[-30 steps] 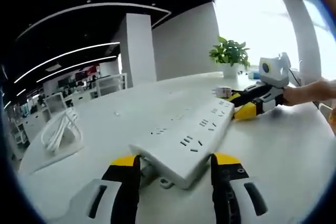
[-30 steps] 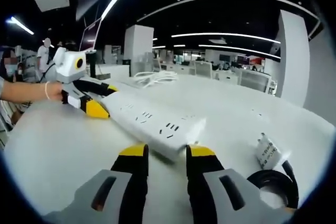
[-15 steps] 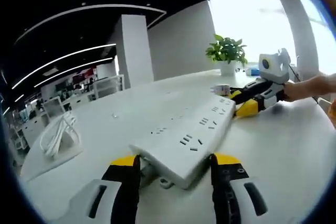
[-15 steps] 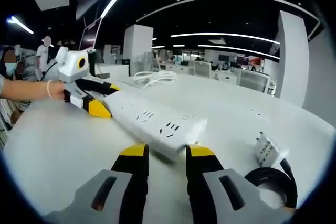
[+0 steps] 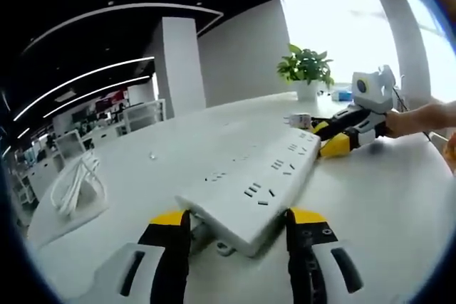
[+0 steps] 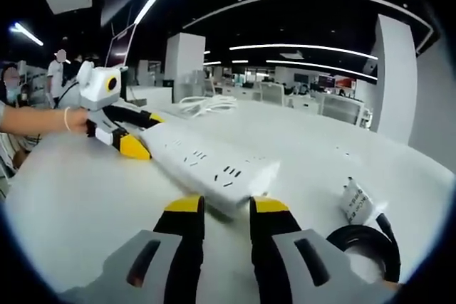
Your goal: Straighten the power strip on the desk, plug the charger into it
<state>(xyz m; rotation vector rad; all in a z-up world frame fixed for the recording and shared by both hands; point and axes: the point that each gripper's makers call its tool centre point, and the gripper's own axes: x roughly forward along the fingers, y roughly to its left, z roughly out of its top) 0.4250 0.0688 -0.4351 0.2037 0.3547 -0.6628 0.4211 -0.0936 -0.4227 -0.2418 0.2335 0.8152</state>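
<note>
A long white power strip (image 5: 260, 179) lies on the white desk (image 5: 385, 204), held at both ends. My left gripper (image 5: 239, 218) is shut on its near end, one jaw on each long side. At the far end, my right gripper (image 5: 335, 140) comes in from the right, held by a hand. In the right gripper view the same strip (image 6: 206, 161) runs away from my right gripper (image 6: 226, 206), which is shut on its end corner; my left gripper (image 6: 132, 137) clasps the far end. The white charger (image 6: 355, 204) with its black coiled cable (image 6: 360, 243) lies to the right.
A coil of white cable (image 5: 75, 183) sits at the desk's left side. A potted plant (image 5: 306, 69) stands at the far edge near a window. A small white item (image 5: 299, 120) lies just past the strip's far end. Office desks and chairs stand behind.
Both views have shifted slightly; the strip's far end has swung a little with the other gripper. Both grips are unchanged.
</note>
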